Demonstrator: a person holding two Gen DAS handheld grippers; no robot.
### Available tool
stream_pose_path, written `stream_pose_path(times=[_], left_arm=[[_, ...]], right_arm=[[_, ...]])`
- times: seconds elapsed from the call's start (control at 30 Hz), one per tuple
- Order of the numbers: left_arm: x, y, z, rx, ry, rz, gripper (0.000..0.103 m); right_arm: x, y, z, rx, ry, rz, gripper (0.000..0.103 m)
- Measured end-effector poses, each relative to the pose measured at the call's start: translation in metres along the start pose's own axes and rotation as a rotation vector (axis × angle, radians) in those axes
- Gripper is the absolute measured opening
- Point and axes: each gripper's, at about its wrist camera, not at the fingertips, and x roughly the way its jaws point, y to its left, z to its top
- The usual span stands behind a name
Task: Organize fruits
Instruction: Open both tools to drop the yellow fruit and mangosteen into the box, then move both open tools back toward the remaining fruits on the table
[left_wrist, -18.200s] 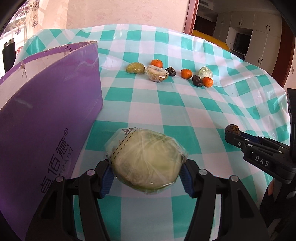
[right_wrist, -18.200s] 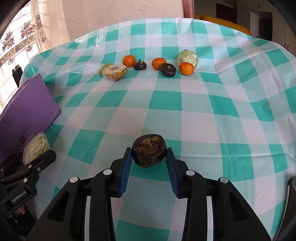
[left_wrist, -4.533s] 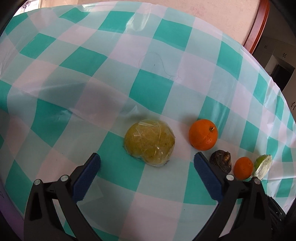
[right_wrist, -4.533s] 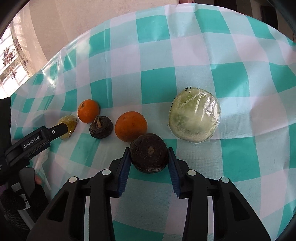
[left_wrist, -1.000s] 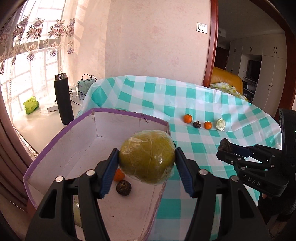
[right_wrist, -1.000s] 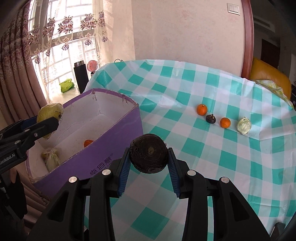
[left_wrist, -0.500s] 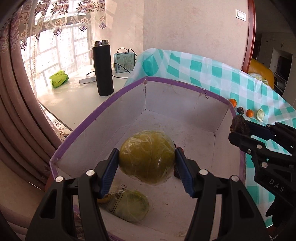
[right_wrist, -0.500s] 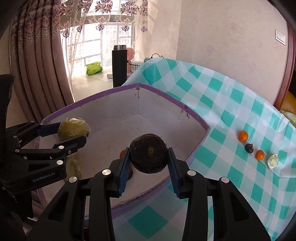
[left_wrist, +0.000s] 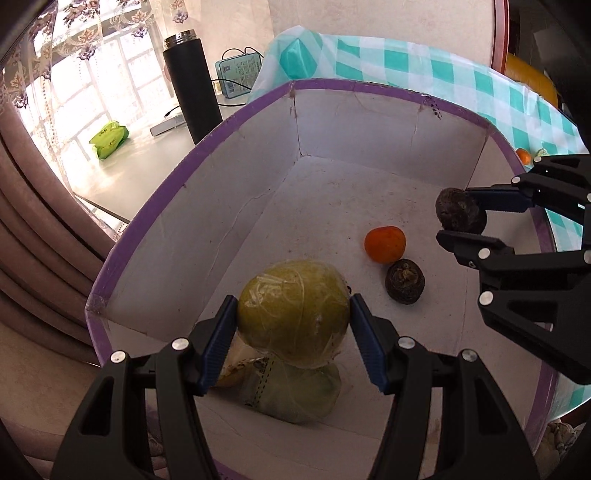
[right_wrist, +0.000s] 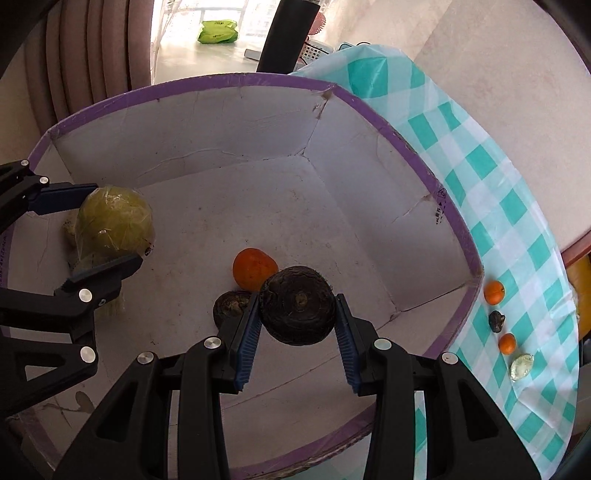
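Both fruits are over the purple-rimmed white cardboard box (left_wrist: 207, 206) now: left gripper (left_wrist: 293, 345) clamped on the plastic-wrapped green fruit (left_wrist: 293, 319), right gripper (right_wrist: 297, 338) clamped on the dark wrinkly round fruit (right_wrist: 297, 306). Drop-off step, I'd say. Next is easing lower and letting go without hitting the orange (right_wrist: 255, 268) underneath.

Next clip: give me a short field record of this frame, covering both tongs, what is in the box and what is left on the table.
left tongs: shut on wrapped green fruit, over the box
right tongs: shut on dark round fruit, over the box
box: purple rim, white inside
in box: orange, dark fruit, wrapped green item
on tablecloth: two oranges, one dark fruit, one wrapped piece
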Motion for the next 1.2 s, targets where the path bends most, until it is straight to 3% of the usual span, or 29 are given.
stream_pose_path(times=[0.2, 0.43, 0.5, 0.53, 0.57, 0.63, 0.77, 0.83, 0.93, 1.0, 1.07, 1.2], left_arm=[[0.009, 0.002, 0.0, 0.062, 0.057, 0.05, 0.062], [0.013, 0.0, 0.0, 0.104, 0.107, 0.065, 0.064], [0.013, 0.0, 0.001, 0.101, 0.112, 0.057, 0.07], [0.013, -0.001, 0.001, 0.102, 0.114, 0.047, 0.075], [0.012, -0.001, 0.001, 0.108, 0.112, 0.053, 0.078], [0.011, 0.0, 0.002, 0.104, 0.103, 0.131, 0.1], [0.008, 0.009, 0.005, 0.074, 0.108, 0.186, 0.101], [0.004, 0.012, 0.008, 0.068, 0.102, 0.267, 0.101], [-0.021, 0.019, 0.017, 0.009, -0.01, 0.449, 0.101], [-0.05, 0.024, 0.025, -0.068, -0.138, 0.48, 0.101], [-0.089, 0.019, 0.03, -0.126, -0.325, 0.518, 0.101], [-0.157, -0.018, 0.029, -0.096, -0.685, 0.467, 0.101]], right_arm=[[0.029, 0.015, 0.008, -0.103, 0.121, 0.012, 0.039], [0.035, 0.014, 0.008, -0.143, 0.167, 0.013, 0.04], [0.035, 0.011, 0.007, -0.134, 0.167, 0.013, 0.06], [0.034, 0.01, 0.006, -0.13, 0.16, 0.013, 0.083], [0.033, 0.009, 0.006, -0.129, 0.152, 0.012, 0.089], [0.029, 0.012, 0.002, -0.133, 0.144, -0.003, 0.089], [0.024, 0.009, 0.0, -0.103, 0.108, 0.002, 0.089], [0.021, 0.007, -0.001, -0.097, 0.081, -0.006, 0.089], [0.002, 0.004, -0.004, -0.089, -0.011, -0.049, 0.089], [-0.02, -0.003, -0.003, -0.057, -0.121, -0.041, 0.089], [-0.049, -0.016, -0.004, -0.015, -0.264, -0.029, 0.089], [-0.093, -0.062, -0.021, 0.142, -0.488, -0.068, 0.089]])
